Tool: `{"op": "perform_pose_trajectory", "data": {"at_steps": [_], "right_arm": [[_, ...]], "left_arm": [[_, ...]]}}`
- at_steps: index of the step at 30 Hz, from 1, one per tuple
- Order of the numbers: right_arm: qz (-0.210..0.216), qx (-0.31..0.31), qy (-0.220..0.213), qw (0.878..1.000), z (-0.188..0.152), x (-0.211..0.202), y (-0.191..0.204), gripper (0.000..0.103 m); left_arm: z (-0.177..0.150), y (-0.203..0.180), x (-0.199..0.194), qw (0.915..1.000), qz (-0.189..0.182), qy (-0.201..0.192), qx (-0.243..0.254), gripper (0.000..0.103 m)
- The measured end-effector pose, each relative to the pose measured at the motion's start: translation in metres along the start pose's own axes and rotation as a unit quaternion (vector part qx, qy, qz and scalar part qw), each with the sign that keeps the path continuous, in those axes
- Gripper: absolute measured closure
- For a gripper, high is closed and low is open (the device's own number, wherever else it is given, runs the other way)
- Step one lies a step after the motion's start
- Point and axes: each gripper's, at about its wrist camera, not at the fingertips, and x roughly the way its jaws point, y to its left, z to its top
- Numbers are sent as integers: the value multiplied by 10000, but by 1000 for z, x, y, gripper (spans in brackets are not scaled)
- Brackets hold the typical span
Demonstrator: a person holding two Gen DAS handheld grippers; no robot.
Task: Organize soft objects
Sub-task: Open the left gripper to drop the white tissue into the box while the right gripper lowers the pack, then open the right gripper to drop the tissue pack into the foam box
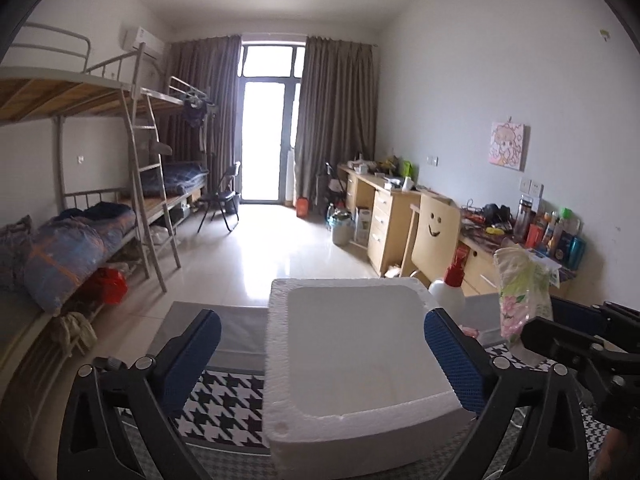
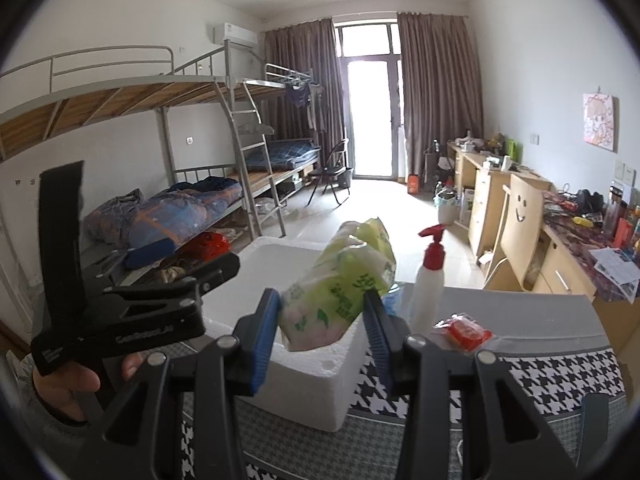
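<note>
My table (image 2: 560, 368), under a houndstooth cloth, carries a white foam box (image 2: 304, 384), a red-capped pump bottle (image 2: 429, 280) and a red packet (image 2: 468, 332).

White foam box (image 1: 360, 360): rough, grainy polystyrene, matt. Green-and-pink soft pack (image 2: 336, 292): thin crinkly plastic film, glossy. White spray bottle w/ red pump (image 2: 430, 280): smooth plastic. Small red packet (image 2: 466, 330): shiny wrap. Bench (image 2: 560, 376) cover: woven houndstooth cloth, black/white, matt. Left tool (image 1: 322, 354) & right tool (image 2: 322, 340): matt black plastic arms, blue ribbed pads (image 1: 452, 344).
</note>
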Motion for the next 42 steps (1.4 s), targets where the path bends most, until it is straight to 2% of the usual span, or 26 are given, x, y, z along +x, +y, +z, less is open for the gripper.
{"op": "perform_pose_trajectory", "data": {"at_steps": [8,21,30,42], "right_arm": [[80,-47,21,10000,3,8,7,56],[42,-114,126,9998,5,24,11,56],[147,-80,305,9994,6,40,13,56],[67,0,584,9983,-1,64,9,56]], "left_arm": [[-2,9,-9,9997,247,-79,-40,1],[-11,20,-21,9991,397,-130,-33,1],[-19,27,-29,9985,518,-169,-66,1],[-28,33,-34,9981,583,-144,-136,1]]}}
